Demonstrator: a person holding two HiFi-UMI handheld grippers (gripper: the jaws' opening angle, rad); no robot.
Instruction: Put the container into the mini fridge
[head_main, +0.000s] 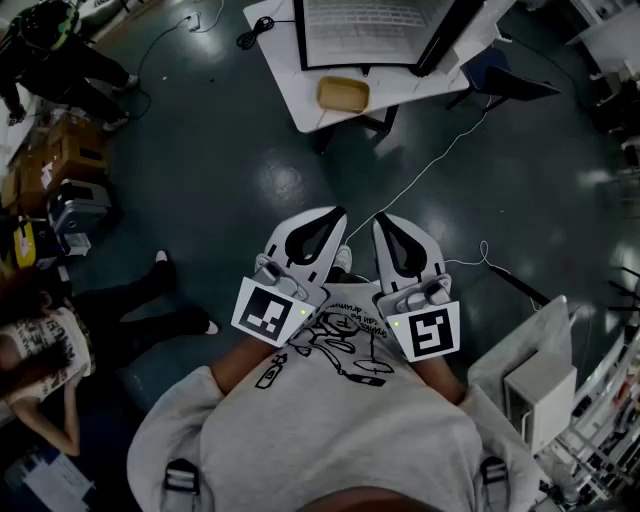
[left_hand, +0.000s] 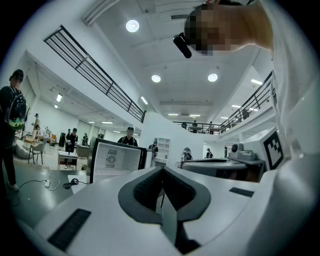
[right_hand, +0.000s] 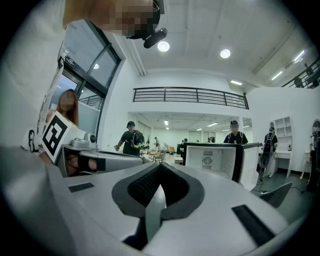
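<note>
A tan container (head_main: 343, 93) sits at the near edge of a white table (head_main: 290, 80). Behind it stands the mini fridge (head_main: 370, 30) with its door swung open and its white inside showing. The fridge (left_hand: 116, 159) also shows ahead in the left gripper view, and the fridge (right_hand: 220, 160) shows in the right gripper view. I hold both grippers close to my chest, side by side, well short of the table. My left gripper (head_main: 333, 216) is shut and empty, as is my right gripper (head_main: 386, 222). The container is hidden in both gripper views.
A white cable (head_main: 420, 175) runs across the dark floor between me and the table. A person (head_main: 60, 340) sits on the floor at the left, and another person (head_main: 55, 50) stands at the far left. Cardboard boxes (head_main: 55, 150) lie left. A white box (head_main: 540, 390) stands at my right.
</note>
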